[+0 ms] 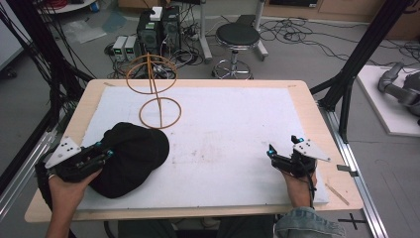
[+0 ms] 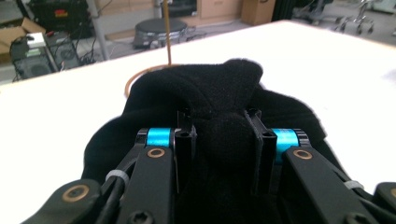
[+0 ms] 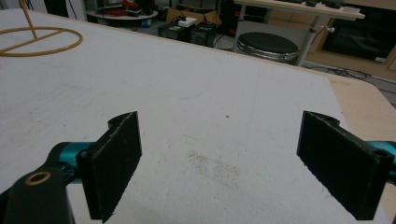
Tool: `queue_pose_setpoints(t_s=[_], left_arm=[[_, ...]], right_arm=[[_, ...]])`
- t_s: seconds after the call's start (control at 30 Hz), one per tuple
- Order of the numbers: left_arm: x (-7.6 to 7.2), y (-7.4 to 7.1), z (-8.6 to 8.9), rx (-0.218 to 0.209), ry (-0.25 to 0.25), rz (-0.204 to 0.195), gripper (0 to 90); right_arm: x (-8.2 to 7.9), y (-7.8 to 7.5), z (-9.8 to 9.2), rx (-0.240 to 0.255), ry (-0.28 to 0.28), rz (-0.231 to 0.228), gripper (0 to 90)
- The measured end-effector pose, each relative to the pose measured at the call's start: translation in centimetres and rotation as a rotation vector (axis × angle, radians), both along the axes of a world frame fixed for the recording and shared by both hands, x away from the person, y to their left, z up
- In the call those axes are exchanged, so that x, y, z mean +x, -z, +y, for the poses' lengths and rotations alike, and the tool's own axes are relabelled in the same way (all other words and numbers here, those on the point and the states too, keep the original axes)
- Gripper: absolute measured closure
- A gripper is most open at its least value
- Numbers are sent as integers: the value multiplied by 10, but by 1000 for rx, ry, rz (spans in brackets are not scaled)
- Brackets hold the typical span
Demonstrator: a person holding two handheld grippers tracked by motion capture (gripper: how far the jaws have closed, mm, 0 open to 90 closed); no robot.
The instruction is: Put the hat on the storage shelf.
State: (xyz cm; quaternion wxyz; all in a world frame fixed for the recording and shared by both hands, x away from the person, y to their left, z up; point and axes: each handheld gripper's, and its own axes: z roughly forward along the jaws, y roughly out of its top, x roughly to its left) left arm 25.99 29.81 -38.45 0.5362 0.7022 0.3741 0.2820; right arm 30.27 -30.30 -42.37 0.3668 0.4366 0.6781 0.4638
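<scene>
On the white table, left gripper pinches the black cap; right gripper jaws wide, empty

our two grippers are black, each with cyan-blue barrels by the jaws and brass-ringed pivot screws. the left gripper and right gripper each carry a grey three-cornered plate. our right forearm wears a denim sleeve.

Even, bright indoor light, soft shadows; white table cover glares, background slightly blurred
</scene>
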Motion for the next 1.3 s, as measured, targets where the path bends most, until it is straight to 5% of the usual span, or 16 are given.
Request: queue_pose_setpoints(t_s=[0.3, 0.9, 1.3], left_arm=[[-10, -21, -10, 5, 28, -73, 698], [-24, -55, -3, -43, 11, -172, 697], [-32, -96, 7, -92, 1, -253, 697]], right_arm=[[0, 0, -1, 3, 3, 1, 136], [-1, -1, -2, 5, 9, -1, 136], [-1, -1, -3, 2, 10, -7, 136]])
